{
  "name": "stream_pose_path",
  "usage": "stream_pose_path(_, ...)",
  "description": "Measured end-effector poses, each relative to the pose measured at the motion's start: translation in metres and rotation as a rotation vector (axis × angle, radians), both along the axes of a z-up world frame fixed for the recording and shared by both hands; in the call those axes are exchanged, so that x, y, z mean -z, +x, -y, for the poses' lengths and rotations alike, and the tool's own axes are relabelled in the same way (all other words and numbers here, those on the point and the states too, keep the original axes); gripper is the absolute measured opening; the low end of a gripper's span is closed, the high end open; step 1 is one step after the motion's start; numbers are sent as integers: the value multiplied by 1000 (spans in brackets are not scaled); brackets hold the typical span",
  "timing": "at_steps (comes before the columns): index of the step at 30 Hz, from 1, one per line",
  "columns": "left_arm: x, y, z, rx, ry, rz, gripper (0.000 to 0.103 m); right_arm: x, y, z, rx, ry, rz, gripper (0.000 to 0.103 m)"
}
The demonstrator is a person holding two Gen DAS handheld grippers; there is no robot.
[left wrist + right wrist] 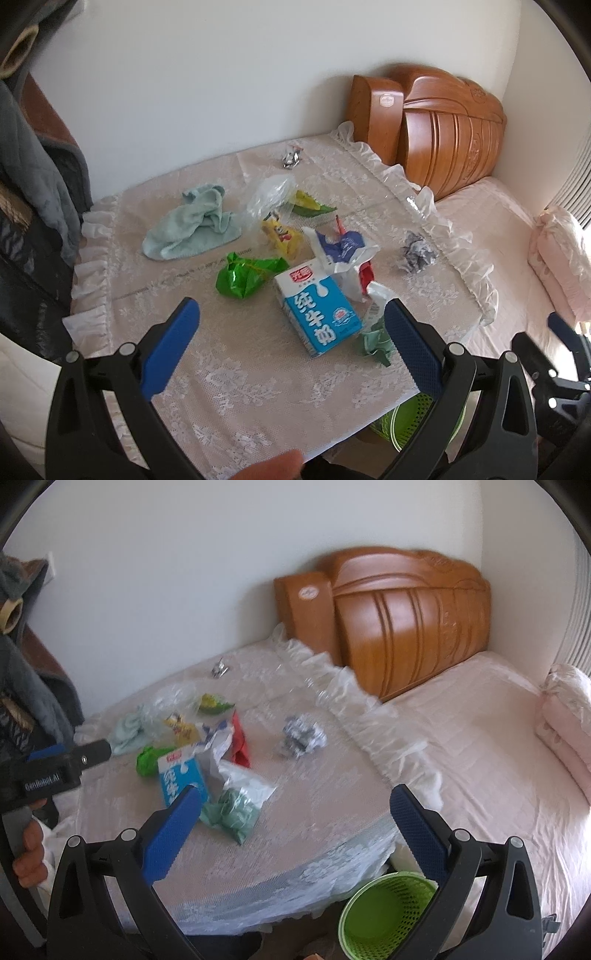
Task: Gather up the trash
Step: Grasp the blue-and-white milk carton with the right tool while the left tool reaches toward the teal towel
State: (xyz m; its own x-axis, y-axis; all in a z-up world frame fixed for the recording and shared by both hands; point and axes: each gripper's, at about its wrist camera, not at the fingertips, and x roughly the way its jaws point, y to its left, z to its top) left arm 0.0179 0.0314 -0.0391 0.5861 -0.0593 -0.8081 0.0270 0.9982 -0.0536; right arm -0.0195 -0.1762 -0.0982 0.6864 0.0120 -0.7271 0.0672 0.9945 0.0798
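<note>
Lace, pale and flower-patterned with a frilled edge, is covering the table (240,373), and the trash is lying scattered across it. A blue-and-white milk carton (317,312) is resting on its side near the middle, its box shape still crisp. Just beside it a crinkled green foil wrapper (247,275) is catching the light, and a torn white-and-blue packet (343,251) is slumping against the carton's far end. A clear plastic bag (267,194) is sitting behind them next to a soft, rumpled pale-green cloth (195,225). A yellow wrapper (282,236) is lying between the bag and the carton. A crumpled grey paper ball (417,253) is sitting apart near the frill, and a small silver foil scrap (291,157) is lying far back.

Both grippers are hovering above the table's near edge, gripping nothing. The left gripper (291,325) is standing with its blue ribbed pads spread wide; the right gripper (291,812) is likewise spread wide.

A green mesh wastebasket (384,915) is standing on the floor below the table's edge, partly hidden by the right gripper's frame. Motion blur is softening the right wrist view, so the print on the wrappers is unreadable there. A carved wooden headboard (406,627) is rising behind the pink bed (480,757).
</note>
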Motion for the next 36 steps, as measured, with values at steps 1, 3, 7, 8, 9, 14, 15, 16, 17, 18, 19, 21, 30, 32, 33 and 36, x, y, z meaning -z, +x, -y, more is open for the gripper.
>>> stream_pose_path(1, 4, -1, -5, -4, -10, -5, 96, 6, 2, -3, -9, 6, -14, 101)
stream_pose_path(3, 10, -1, -14, -12, -17, -14, 96, 17, 8, -11, -24, 9, -47, 101)
stream_pose_path(7, 26, -1, -30, -8, -16, -72, 96, 34, 20, -27, -43, 10, -95, 101)
stream_pose_path(8, 30, -1, -34, -7, -13, -82, 96, 38, 25, -32, -53, 15, -108, 101)
stream_pose_path(9, 32, 0, -39, -14, -7, -87, 96, 41, 30, -37, -62, 16, -115, 101)
stream_pose_path(14, 40, 3, -65, -39, 6, -92, 96, 51, 54, -75, -159, -4, -137, 101)
stream_pose_path(15, 42, 5, -70, -41, 14, -95, 96, 53, 61, -86, -196, -11, -140, 101)
stream_pose_path(16, 44, 7, -76, -43, 20, -99, 96, 56, 65, -93, -218, -19, -146, 101)
stream_pose_path(17, 45, 8, -81, -45, 22, -103, 96, 59, 74, -107, -259, -37, -158, 101)
stream_pose_path(18, 48, 10, -87, -49, 21, -107, 96, 63, 81, -118, -295, -54, -164, 101)
stream_pose_path(19, 49, 12, -93, -52, 16, -109, 96, 65, 86, -125, -317, -68, -169, 101)
stream_pose_path(21, 51, 16, -103, -56, 9, -109, 96, 78, 105, -148, -372, -119, -203, 101)
stream_pose_path(30, 65, 45, -147, -70, 37, -98, 96, 125, 149, -169, -363, -223, -361, 85)
stream_pose_path(32, 69, 55, -154, -70, 40, -101, 96, 128, 150, -169, -357, -224, -381, 76)
stream_pose_path(33, 71, 60, -156, -69, 45, -100, 96, 129, 151, -169, -361, -203, -389, 69)
stream_pose_path(36, 77, 78, -162, -67, 64, -93, 96, 129, 152, -168, -337, -181, -391, 68)
